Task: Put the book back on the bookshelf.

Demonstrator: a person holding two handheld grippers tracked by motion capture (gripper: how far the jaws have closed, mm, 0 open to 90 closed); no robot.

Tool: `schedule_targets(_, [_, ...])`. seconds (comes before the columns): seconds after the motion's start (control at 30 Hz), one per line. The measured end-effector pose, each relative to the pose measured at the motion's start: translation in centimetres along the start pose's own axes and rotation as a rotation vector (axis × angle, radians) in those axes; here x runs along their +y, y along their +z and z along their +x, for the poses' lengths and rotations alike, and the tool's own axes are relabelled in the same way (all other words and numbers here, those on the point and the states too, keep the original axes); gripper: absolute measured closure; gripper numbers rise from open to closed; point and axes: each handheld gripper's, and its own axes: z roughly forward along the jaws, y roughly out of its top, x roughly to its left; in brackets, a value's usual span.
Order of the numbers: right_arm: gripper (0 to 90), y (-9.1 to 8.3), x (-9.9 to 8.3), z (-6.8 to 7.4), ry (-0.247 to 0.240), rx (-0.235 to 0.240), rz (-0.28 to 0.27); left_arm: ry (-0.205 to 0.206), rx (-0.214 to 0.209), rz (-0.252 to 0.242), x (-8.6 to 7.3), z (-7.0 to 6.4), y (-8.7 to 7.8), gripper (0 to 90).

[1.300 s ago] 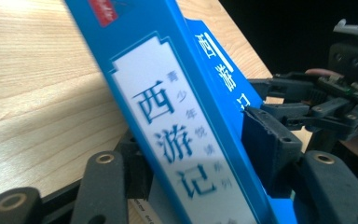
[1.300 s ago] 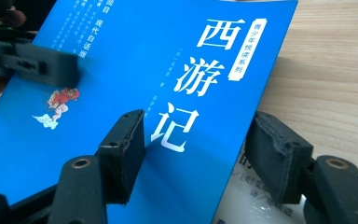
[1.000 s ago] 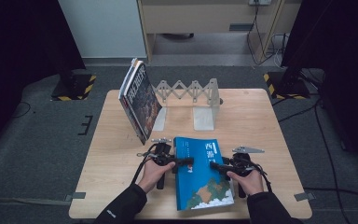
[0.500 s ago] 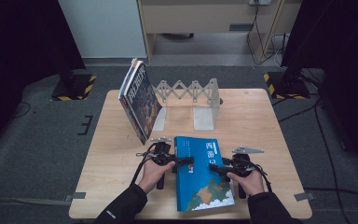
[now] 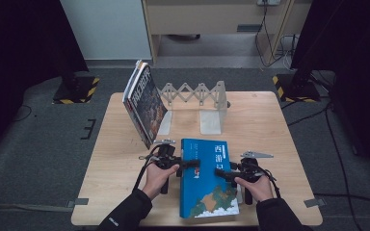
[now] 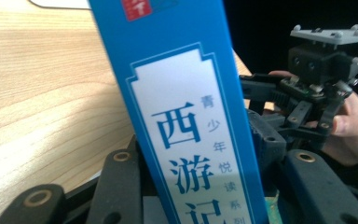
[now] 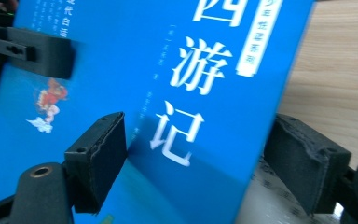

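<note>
Little has shifted since a second ago: the blue paperback book sits a touch further toward the person, both grippers on it as before. It lies at the near middle of a pale wooden table, which stands on grey carpet, with dark curtains at either side and a light wooden cabinet behind. At the table's far side a white accordion-style book rack stands, and a dark-covered magazine leans tilted against its left end. White characters on the blue cover read 西游记, and the spine's white label carries the same title with smaller characters 青少年悦读系列 beside it. In the high view the left gripper reaches in over the book's left edge and the right gripper over its right edge. The left gripper view has its black jaws either side of the spine, apparently clamped on it. The right gripper view shows its jaws apart, the book's edge between them, one pad against the cover.
</note>
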Motion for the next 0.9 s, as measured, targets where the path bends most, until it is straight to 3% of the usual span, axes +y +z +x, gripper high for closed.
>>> schedule_targets(0.17, [22.6, -0.3, 0.3, 0.2, 0.002, 0.006, -0.012, 0.017, -0.006, -0.01, 0.4, -0.6, -0.3, 57.4])
schedule_targets(0.53, [26.5, -0.6, 1.5, 0.8, -0.072, 0.019, -0.097, 0.067, -0.014, -0.07, 1.8, -1.5, -1.7, 60.3])
schedule_targets(0.63, [26.1, -0.6, 1.4, 0.7, -0.064, 0.017, -0.114, 0.059, -0.016, -0.062, 1.7, -1.4, -1.6, 60.4])
schedule_targets(0.7, [21.0, -0.4, 1.2, 0.5, -0.049, 0.016, -0.101, 0.058, -0.019, -0.057, 1.6, -1.4, -1.6, 60.4])
schedule_targets(0.8, [20.3, -0.2, 0.8, 0.2, 0.012, 0.049, -0.086, 0.062, -0.022, -0.05, 1.6, -1.5, -1.5, 60.4])
schedule_targets(0.9, [22.0, -0.1, 0.8, 0.3, 0.021, 0.064, -0.076, 0.062, -0.018, -0.051, 1.6, -1.5, -1.4, 60.4])
